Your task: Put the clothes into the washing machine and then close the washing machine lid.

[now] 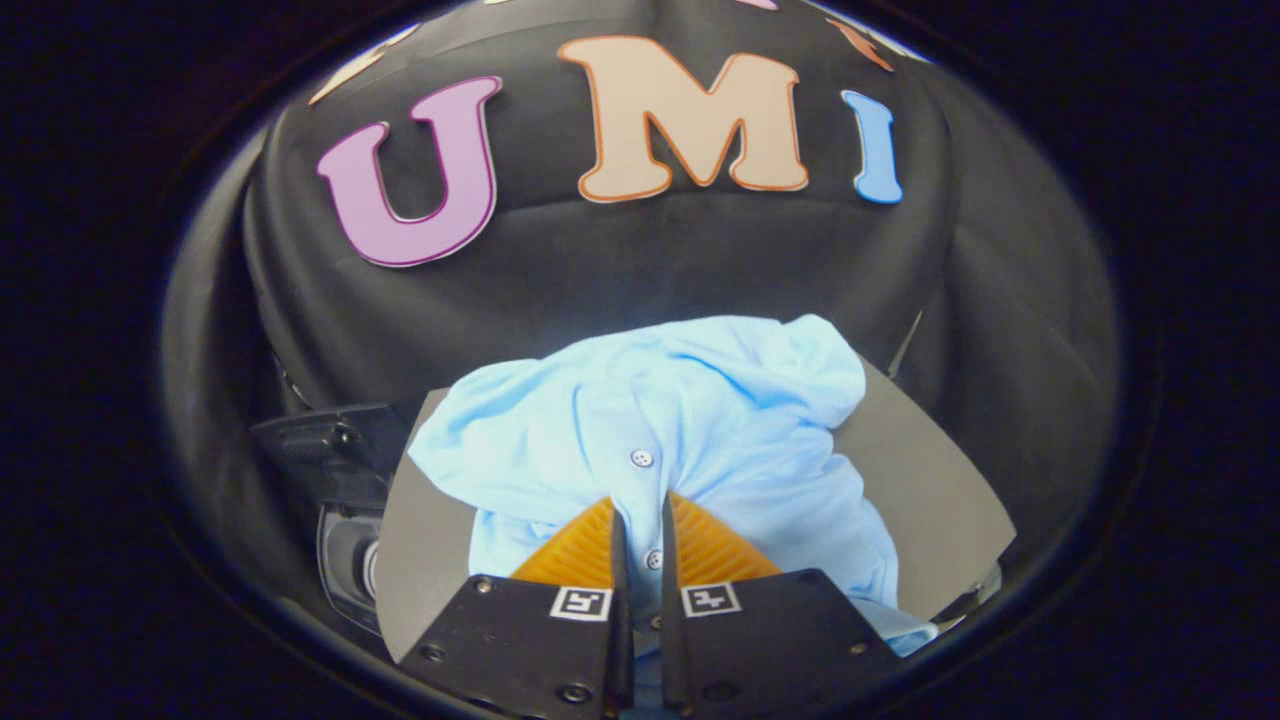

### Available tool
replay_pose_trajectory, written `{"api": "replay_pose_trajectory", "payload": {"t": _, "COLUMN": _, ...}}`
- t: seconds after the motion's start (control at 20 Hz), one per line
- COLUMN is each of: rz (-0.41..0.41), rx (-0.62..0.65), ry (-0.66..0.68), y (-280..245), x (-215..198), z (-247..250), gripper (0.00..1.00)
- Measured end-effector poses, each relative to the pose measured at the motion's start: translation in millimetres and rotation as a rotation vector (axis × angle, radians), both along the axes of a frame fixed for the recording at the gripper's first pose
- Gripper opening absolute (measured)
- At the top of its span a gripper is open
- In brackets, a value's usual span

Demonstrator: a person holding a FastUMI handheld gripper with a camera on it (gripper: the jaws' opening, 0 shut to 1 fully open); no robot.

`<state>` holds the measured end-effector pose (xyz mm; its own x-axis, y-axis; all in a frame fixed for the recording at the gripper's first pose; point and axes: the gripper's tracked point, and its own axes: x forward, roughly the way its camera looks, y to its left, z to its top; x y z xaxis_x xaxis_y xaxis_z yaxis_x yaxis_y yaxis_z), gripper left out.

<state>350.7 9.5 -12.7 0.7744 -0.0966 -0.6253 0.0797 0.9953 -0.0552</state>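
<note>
A light blue buttoned shirt (700, 420) lies crumpled on a grey tabletop (920, 490). My gripper (640, 502) is down on the near part of the shirt. Its two fingers are drawn close together, and a fold of the button strip is pinched in the narrow gap between them. One button shows just ahead of the fingertips and another between the fingers. Left of the table and lower down sits a dark washing machine (335, 455) with a rounded glossy part (350, 565). Whether its lid stands up or lies down is not visible.
The black cloth wall (640, 270) hangs close behind the table. Bare grey tabletop shows to the right of the shirt and in a strip on its left. The table's right corner lies near the wall.
</note>
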Motion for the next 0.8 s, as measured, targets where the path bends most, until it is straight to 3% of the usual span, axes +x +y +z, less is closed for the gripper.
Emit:
{"api": "replay_pose_trajectory", "payload": {"t": 0.1, "rz": -0.078, "rx": 0.028, "ry": -0.020, "y": 2, "x": 1, "z": 1, "gripper": 0.12}}
{"api": "replay_pose_trajectory", "payload": {"t": 0.3, "rz": -0.082, "rx": -0.050, "ry": -0.033, "y": 3, "x": -6, "z": 7, "gripper": 0.05}}
{"api": "replay_pose_trajectory", "payload": {"t": 0.45, "rz": -0.130, "rx": -0.008, "ry": -0.092, "y": 14, "x": -12, "z": 17, "gripper": 0.03}}
{"api": "replay_pose_trajectory", "payload": {"t": 0.8, "rz": -0.039, "rx": -0.032, "ry": -0.195, "y": 29, "x": -7, "z": 74, "gripper": 0.03}}
